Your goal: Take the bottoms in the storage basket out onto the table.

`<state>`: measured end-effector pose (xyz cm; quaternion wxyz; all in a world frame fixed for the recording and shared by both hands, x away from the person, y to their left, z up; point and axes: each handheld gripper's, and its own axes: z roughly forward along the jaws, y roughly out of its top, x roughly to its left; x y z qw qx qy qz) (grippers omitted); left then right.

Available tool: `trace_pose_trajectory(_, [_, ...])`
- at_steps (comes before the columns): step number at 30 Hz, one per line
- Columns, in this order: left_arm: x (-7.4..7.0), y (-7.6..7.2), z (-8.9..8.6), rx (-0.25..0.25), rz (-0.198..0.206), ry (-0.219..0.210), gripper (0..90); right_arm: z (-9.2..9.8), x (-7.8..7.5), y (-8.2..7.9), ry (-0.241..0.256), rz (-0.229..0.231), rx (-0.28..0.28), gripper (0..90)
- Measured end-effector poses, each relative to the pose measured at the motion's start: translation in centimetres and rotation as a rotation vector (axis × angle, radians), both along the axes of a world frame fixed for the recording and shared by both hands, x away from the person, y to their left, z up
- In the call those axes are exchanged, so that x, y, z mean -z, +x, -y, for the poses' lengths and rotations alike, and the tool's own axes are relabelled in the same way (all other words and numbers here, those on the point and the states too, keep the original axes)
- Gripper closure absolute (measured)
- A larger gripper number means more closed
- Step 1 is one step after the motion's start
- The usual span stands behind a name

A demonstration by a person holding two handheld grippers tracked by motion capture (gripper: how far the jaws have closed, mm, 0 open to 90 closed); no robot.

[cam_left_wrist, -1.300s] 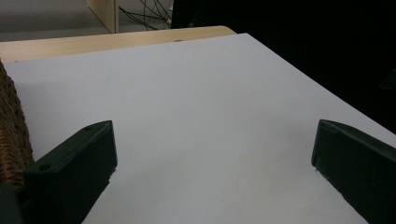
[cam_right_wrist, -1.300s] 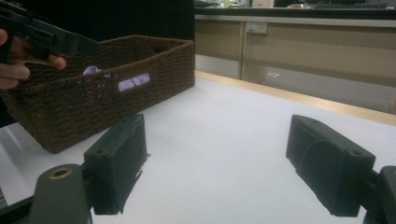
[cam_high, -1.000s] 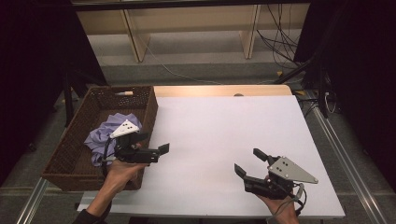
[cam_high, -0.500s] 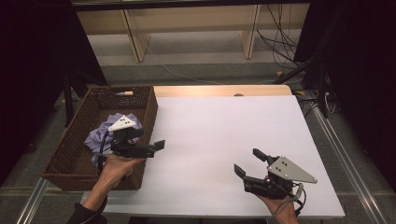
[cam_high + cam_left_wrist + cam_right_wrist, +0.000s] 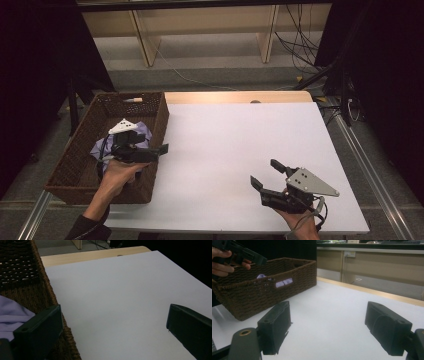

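1. High view: a brown wicker basket [image 5: 80, 160] sits at the left of the frame, on the left edge of a white table [image 5: 240, 150]. A lilac cloth [image 5: 102, 147] lies bunched inside the basket, near its middle.
2. High view: the left gripper [image 5: 159, 150] is held by a hand [image 5: 117, 175] coming in from the lower left. It hangs over the basket's right wall, above the cloth, with its jaws pointing right toward the table. The jaws hold nothing.
3. High view: the right gripper [image 5: 266, 175] is at the lower right of the frame, low over the bare table and well apart from the basket. Its jaws stand wide and point to the upper left, with nothing between them.
4. Left gripper view: the jaws stand wide at the lower left and lower right corners, empty. The basket wall [image 5: 50, 295] runs down the left side, the cloth [image 5: 12, 315] shows at the left edge beside the left jaw, and the white table [image 5: 120, 302] lies between the jaws.
5. Right gripper view: the jaws stand wide apart at the bottom, empty, over the table [image 5: 332, 315]. The basket [image 5: 269, 287] is at the upper left, with lilac cloth [image 5: 283, 282] showing through its handle opening. The left gripper [image 5: 260, 261] and its hand [image 5: 224, 262] are in the top left corner, above the basket.
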<state>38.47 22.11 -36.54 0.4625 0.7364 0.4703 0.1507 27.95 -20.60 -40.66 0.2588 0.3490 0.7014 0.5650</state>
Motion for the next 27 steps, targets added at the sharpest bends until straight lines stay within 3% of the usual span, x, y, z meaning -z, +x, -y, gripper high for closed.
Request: trace_pose_trajectory(27, [0.1,2.6,-2.7,-0.113,-0.023,0.053,0.6,0.0,0.1,0.1,-0.007,0.0,0.002,21.7])
